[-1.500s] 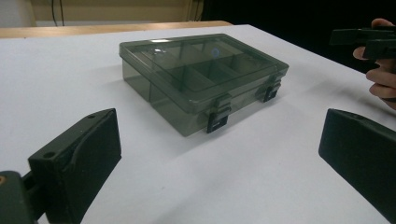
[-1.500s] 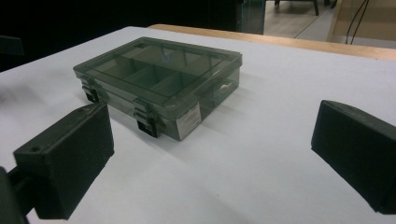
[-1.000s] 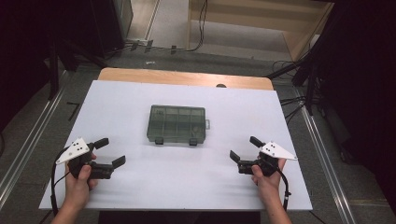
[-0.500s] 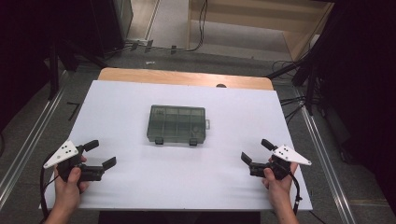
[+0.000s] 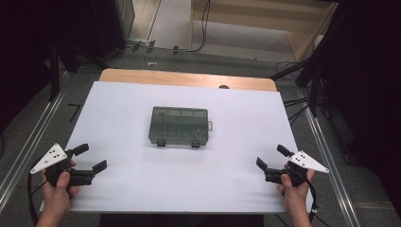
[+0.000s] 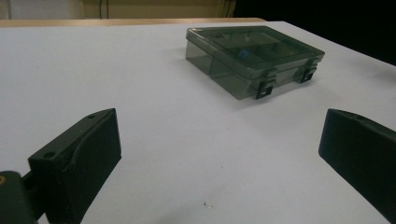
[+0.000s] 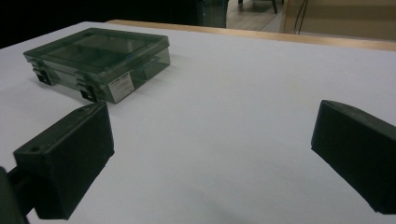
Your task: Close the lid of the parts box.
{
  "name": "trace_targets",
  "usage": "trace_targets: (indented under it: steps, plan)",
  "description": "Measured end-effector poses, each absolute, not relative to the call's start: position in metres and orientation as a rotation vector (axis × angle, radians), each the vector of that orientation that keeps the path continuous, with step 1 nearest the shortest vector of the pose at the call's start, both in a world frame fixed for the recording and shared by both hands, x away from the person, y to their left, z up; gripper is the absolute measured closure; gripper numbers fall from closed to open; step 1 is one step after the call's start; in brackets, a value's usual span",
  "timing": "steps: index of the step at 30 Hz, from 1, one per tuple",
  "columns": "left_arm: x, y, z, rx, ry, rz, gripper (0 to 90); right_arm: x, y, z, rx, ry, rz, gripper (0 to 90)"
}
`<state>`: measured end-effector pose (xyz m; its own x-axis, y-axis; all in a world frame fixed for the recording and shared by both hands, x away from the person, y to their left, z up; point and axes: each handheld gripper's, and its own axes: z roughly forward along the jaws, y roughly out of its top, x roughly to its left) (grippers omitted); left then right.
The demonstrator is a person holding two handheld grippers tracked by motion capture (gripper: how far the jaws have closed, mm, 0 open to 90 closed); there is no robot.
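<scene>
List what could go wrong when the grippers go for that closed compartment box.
The box lies loose on the smooth white table, so a push from one side may slide it. Its two front latches are small, and wide-open jaws could slip off them. The left gripper and right gripper could collide there.

Box (image 5: 179, 126): smoky translucent plastic, glossy lid, paper label on one side; table (image 5: 142, 189): matt white sheet, smooth, wood edge at far side; gripper (image 6: 219, 154) jaws: matt black plastic

My left gripper (image 5: 90, 157) & right gripper (image 5: 274, 157): black blocky jaws, grey 3-cornered top plates w/ small holes, black cables trailing.
</scene>
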<state>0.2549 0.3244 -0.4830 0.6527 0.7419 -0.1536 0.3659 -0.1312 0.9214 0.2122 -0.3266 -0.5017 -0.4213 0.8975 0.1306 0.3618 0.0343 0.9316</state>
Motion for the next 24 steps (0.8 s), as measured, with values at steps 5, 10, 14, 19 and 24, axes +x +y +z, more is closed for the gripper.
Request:
trace_targets:
  steps: [5, 10, 14, 19, 24]
  plan:
    - [0.255, 0.329, -0.484, 1.739, 0.909, 0.445, 0.0, 0.211, -0.336, -0.503, 1.294, 1.787, 1.394, 0.0]
    - [0.255, 0.327, -0.485, 1.755, 0.901, 0.459, 0.0, 0.209, -0.342, -0.505, 1.294, 1.759, 1.38, 0.0]
    - [0.255, 0.325, -0.485, 1.757, 0.898, 0.46, 0.0, 0.208, -0.348, -0.509, 1.311, 1.737, 1.378, 0.0]
    - [0.253, 0.324, -0.486, 1.765, 0.899, 0.471, 0.0, 0.208, -0.352, -0.512, 1.328, 1.72, 1.38, 0.0]
    - [0.254, 0.325, -0.487, 1.766, 0.902, 0.466, 0.0, 0.207, -0.353, -0.512, 1.323, 1.717, 1.396, 0.0]
